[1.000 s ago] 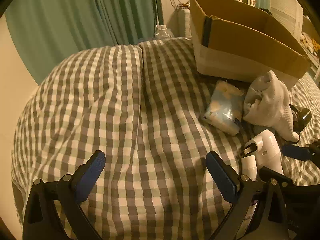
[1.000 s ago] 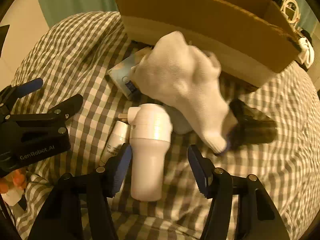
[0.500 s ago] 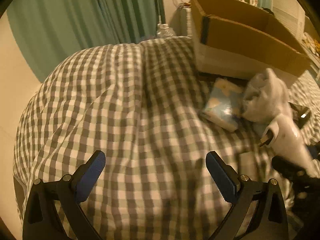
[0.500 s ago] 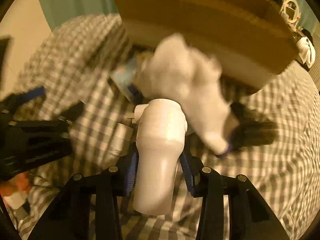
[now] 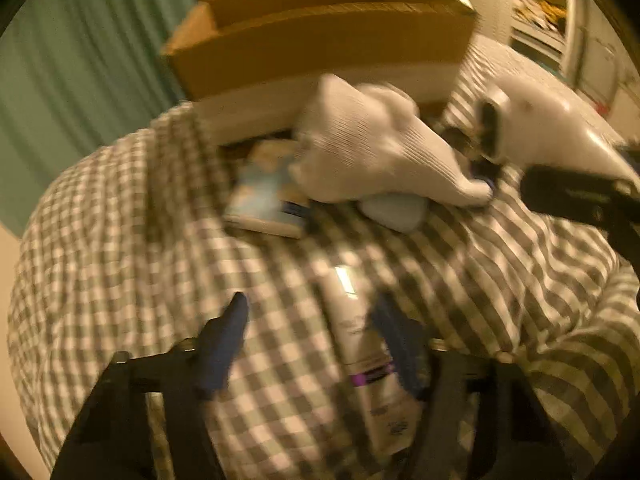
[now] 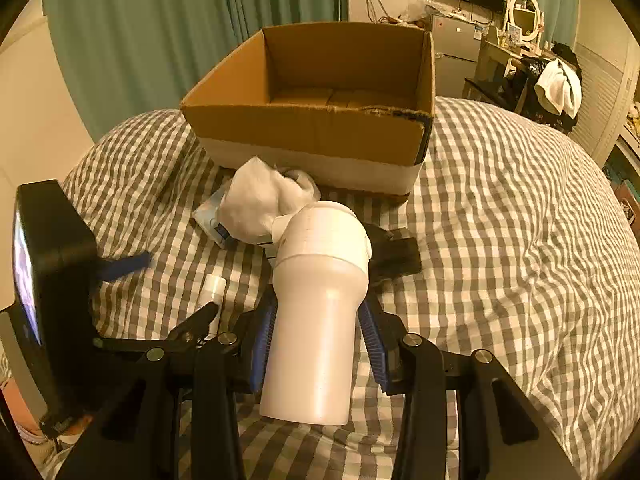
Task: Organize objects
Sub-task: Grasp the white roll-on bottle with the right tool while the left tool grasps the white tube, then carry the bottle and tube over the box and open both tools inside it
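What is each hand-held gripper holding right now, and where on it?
The right hand-held gripper clamps the white hair dryer around its handle. The left hand-held gripper is open, straddling the tube but holding nothing.

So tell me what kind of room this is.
Most likely a bedroom. The things lie on a bed with a gingham cover, green curtains hang behind it, and a dressing table with a round mirror stands in the far corner.

Left view blurred; tube label unreadable
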Available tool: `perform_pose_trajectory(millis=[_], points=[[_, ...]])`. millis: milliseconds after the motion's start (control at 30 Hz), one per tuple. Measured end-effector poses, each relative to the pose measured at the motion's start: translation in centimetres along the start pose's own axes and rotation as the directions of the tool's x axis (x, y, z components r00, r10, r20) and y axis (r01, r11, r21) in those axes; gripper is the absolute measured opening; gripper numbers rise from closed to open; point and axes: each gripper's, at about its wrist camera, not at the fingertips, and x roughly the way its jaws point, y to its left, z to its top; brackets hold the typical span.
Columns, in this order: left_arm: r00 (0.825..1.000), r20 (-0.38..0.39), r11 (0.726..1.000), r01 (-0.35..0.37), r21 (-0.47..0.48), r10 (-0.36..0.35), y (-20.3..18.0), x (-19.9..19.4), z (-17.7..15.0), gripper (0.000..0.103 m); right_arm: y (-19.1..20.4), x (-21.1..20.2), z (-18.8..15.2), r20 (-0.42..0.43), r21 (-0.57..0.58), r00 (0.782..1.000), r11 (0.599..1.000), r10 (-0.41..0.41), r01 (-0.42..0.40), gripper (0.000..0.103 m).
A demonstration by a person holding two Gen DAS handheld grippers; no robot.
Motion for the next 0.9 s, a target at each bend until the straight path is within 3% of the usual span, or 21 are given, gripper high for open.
perform_pose_trajectory(millis=[100, 233, 500, 633, 900], points=[[0.997, -0.043, 0.997, 0.059, 0.042, -0.058, -1.1, 1.1, -0.4, 0.045, 0.3, 0.7, -0.2, -0.004, -0.005, 1.000, 1.000, 0.008, -0.008, 0.040], [0.998, -0.025, 0.998, 0.059, 0.036, -0.058, -1.2, 0.7, -0.5, 0.026, 0.2, 1.5, -0.2, -0.012, 0.003, 1.000, 1.000, 0.007, -0.007, 0.040], [0.997, 0.063, 0.998, 0.042, -0.054, -0.038, 0.7, -3.1, -0.1, 0.024, 0.3, 0.4, -0.1, 0.008, 0.000, 1.000, 1.000, -0.018, 0.018, 0.040], [0.993, 0.098, 0.989, 0.079, -0.123, -0.067, 1.8, -6.8, 0.5, 0.024, 0.5, -1.2, -0.2, 0.032, 0.005, 0.999, 1.000, -0.025, 0.025, 0.040], [0.986, 0.165, 0.994, 0.028, -0.108, -0.010, 4.3, -11.6, 2.7, 0.024, 3.1, -5.9, 0.8, 0.106, -0.047, 0.993, 0.998, -0.046, 0.051, 0.040]])
